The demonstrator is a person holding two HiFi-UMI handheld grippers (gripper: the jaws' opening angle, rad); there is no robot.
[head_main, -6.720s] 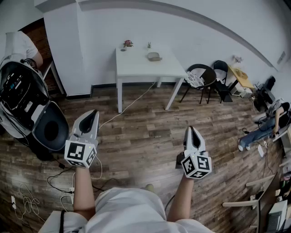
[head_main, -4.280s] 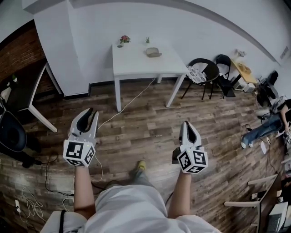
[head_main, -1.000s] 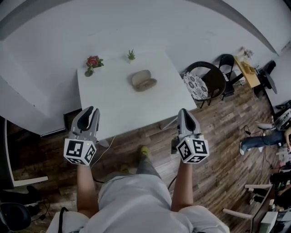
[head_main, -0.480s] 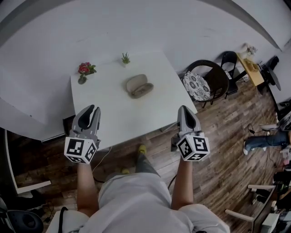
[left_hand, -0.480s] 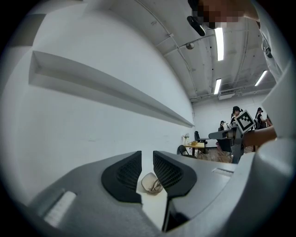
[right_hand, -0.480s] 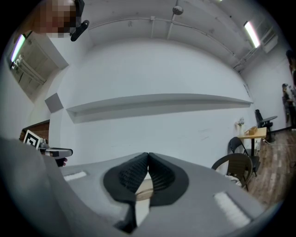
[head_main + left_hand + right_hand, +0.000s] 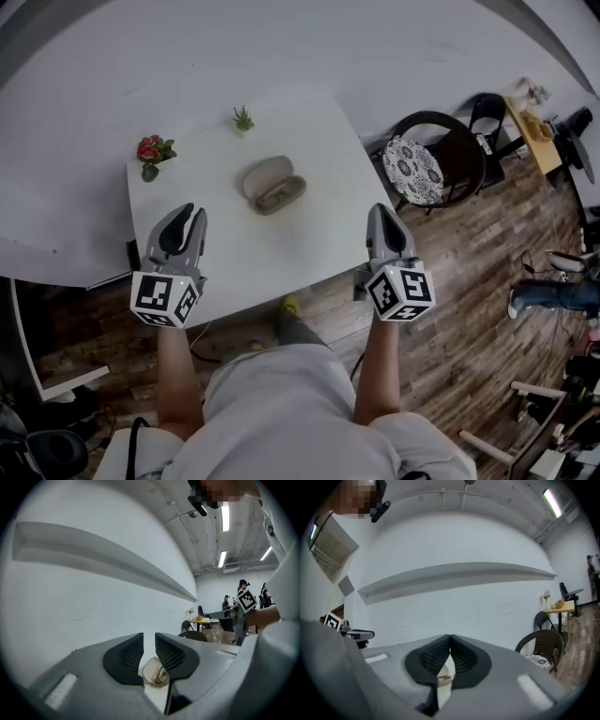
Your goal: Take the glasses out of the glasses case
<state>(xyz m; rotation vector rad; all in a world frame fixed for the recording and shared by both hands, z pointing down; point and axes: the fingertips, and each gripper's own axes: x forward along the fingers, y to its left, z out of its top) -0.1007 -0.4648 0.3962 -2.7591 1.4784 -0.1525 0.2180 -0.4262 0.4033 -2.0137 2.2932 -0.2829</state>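
A beige glasses case [image 7: 272,185] lies open on the white table [image 7: 319,234], with glasses inside it. My left gripper [image 7: 185,212] hovers over the table's near left part, well short of the case, its jaws a little apart and empty. My right gripper [image 7: 380,212] hangs at the table's near right edge with its jaws closed on nothing. In the left gripper view the case [image 7: 157,673] with the glasses shows low between that gripper's [image 7: 149,641] jaws. The right gripper view shows a bit of the case [image 7: 443,674] under the right gripper's [image 7: 450,641] touching tips.
A red flower in a small pot [image 7: 149,153] and a small green plant [image 7: 243,119] stand at the table's far edge against the white wall. A black chair with a patterned cushion [image 7: 417,169] stands right of the table. Wooden floor lies below.
The person has walked up to the table, which has grown and slid nearer in the head view. Both grippers kept their pose and now reach over its near edge.
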